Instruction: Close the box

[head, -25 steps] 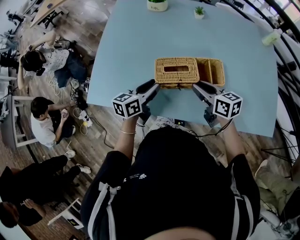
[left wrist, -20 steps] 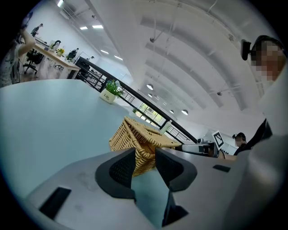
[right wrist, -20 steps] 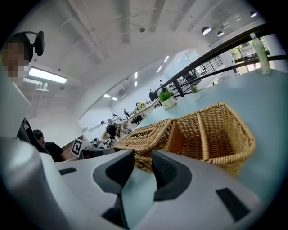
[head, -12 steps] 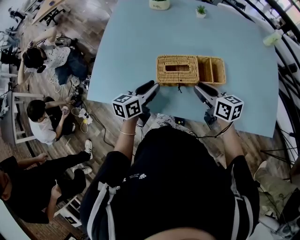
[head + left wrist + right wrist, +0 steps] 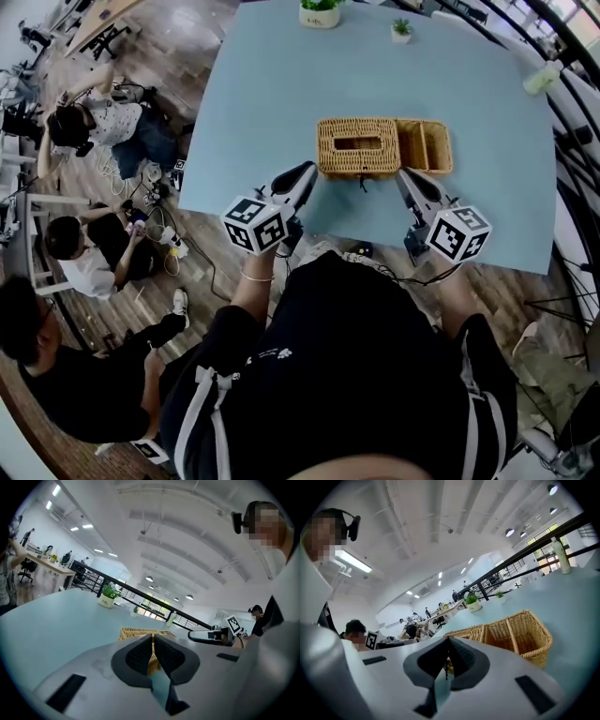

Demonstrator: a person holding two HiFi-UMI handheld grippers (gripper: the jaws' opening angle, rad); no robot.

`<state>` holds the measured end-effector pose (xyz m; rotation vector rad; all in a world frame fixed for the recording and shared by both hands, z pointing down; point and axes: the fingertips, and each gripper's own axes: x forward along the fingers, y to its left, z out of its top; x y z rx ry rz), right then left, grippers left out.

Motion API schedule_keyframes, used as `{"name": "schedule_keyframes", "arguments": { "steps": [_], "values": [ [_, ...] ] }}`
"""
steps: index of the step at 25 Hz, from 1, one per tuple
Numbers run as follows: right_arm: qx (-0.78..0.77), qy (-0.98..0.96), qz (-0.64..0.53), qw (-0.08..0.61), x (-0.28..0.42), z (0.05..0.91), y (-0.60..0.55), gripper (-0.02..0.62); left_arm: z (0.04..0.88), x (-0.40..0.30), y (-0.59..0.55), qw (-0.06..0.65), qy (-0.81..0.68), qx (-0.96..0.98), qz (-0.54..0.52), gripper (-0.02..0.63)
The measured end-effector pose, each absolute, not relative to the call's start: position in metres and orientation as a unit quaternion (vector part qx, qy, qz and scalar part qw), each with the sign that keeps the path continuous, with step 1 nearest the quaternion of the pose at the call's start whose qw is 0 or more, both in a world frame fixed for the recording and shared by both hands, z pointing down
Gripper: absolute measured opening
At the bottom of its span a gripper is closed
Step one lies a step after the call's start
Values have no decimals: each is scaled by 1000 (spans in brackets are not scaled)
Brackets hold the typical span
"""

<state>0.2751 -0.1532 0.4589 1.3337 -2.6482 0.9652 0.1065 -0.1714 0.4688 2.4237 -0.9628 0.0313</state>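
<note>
Left gripper (image 5: 306, 172) jaws pressed together, empty — wicker box (image 5: 360, 159) just ahead of fingertips, lid down. Right gripper (image 5: 407, 176) jaws closed on nothing — box's open side compartment (image 5: 425, 146) just beyond tips.

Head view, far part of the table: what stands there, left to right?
white pot with a plant → small potted plant → pale bottle

the left gripper (image 5: 153, 639) has its dark ribbed jaws closing together with nothing between them, above a pale blue table (image 5: 51, 618). just beyond lies a woven wicker box (image 5: 135, 632); a white potted green plant (image 5: 108, 598) stands farther back.
</note>
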Motion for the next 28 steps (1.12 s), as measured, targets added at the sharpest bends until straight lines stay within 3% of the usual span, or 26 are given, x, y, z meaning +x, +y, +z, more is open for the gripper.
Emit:
{"name": "schedule_keyframes", "arguments": {
  "steps": [13,28],
  "values": [
    [491,-843,218,-31,240,382,-140,0,400,106,-147,122,-303,943,68,26],
    [483,-851,206,-15,227,373,-139,0,388,106,-153,119,-305,943,54,26]
  ]
}}
